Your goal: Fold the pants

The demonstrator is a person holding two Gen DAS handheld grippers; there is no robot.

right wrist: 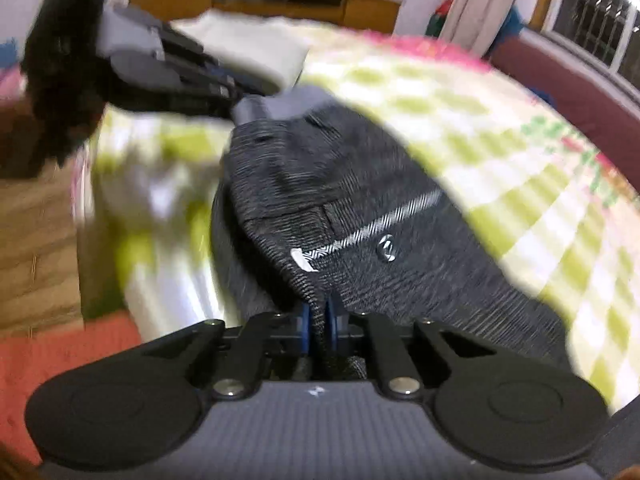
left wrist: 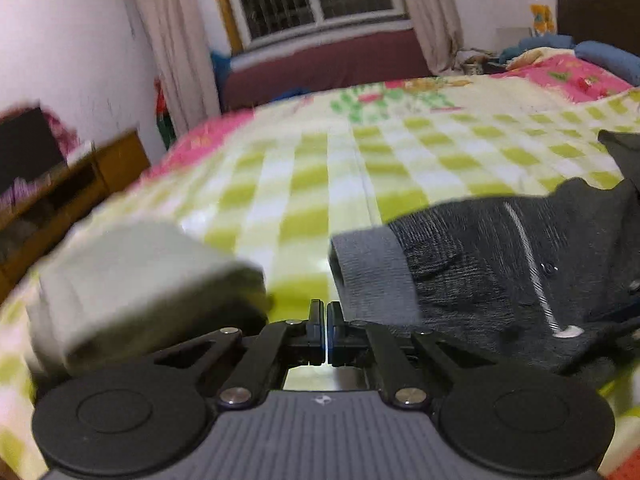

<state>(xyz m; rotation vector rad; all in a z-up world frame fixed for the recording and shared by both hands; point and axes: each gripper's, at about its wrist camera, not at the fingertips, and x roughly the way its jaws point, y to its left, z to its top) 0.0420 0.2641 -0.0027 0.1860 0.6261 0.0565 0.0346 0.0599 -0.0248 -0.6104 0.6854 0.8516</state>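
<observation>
The dark grey pants (right wrist: 352, 208) lie on the green-checked bed sheet (right wrist: 500, 152), with a silver stripe and a lighter grey waistband (right wrist: 288, 102) at the far end. My right gripper (right wrist: 320, 320) is shut on a fold of the pants' near edge, and fabric shows between its blue pads. In the left wrist view the pants (left wrist: 500, 264) spread to the right and the waistband (left wrist: 372, 276) lies just right of the fingertips. My left gripper (left wrist: 326, 320) is shut, with only a thin bright slit and no cloth between its jaws. The right wrist view shows the left gripper (right wrist: 234, 94) beside the waistband.
A folded white cloth or pillow (left wrist: 132, 280) lies on the bed left of the left gripper. A person's dark sleeve (right wrist: 60, 80) is behind the left gripper. A wooden cabinet (right wrist: 280, 0) stands past the bed, and the wood floor (right wrist: 32, 240) and a red mat (right wrist: 60, 360) lie beside it.
</observation>
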